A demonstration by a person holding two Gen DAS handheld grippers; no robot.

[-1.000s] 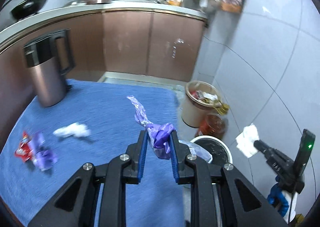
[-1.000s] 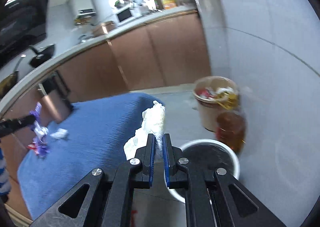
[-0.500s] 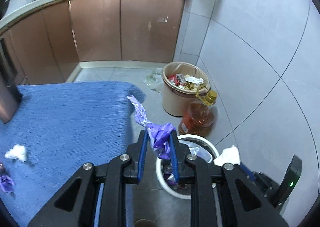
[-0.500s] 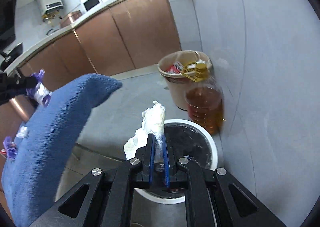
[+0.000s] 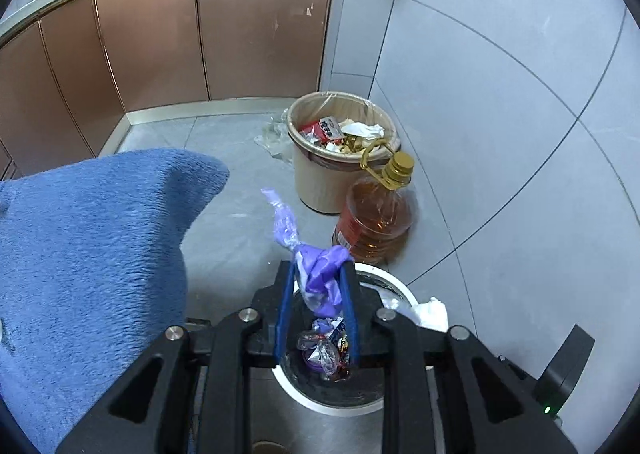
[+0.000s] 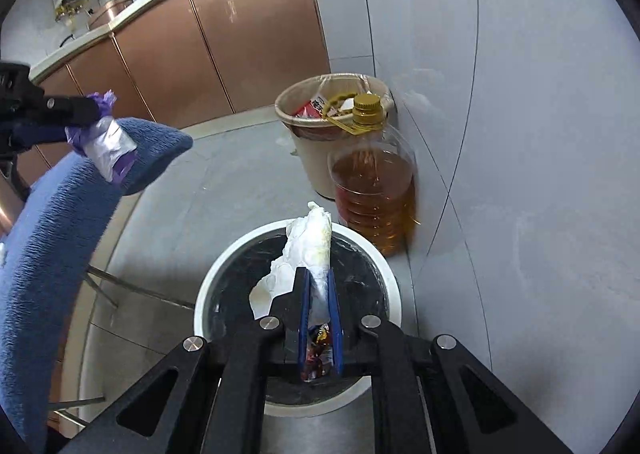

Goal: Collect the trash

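My left gripper (image 5: 318, 274) is shut on a crumpled purple wrapper (image 5: 320, 274) and holds it above the white-rimmed bin (image 5: 400, 286), which holds wrappers (image 5: 324, 350). My right gripper (image 6: 318, 278) is shut on a white crumpled tissue (image 6: 308, 246) above the same bin (image 6: 208, 282). The left gripper and purple wrapper (image 6: 108, 146) also show in the right wrist view at the left. The right gripper's tissue (image 5: 432, 310) shows at the bin's right rim in the left wrist view.
A blue-cloth table (image 5: 80, 254) lies to the left. A beige bin full of rubbish (image 5: 340, 158) and a bottle of oil (image 5: 376, 214) stand by the tiled wall behind the white bin. Copper cabinets (image 5: 160, 34) run along the back.
Both grippers have moved from over the table toward the white bin and lower, and now hang above its opening. Both still hold their trash.
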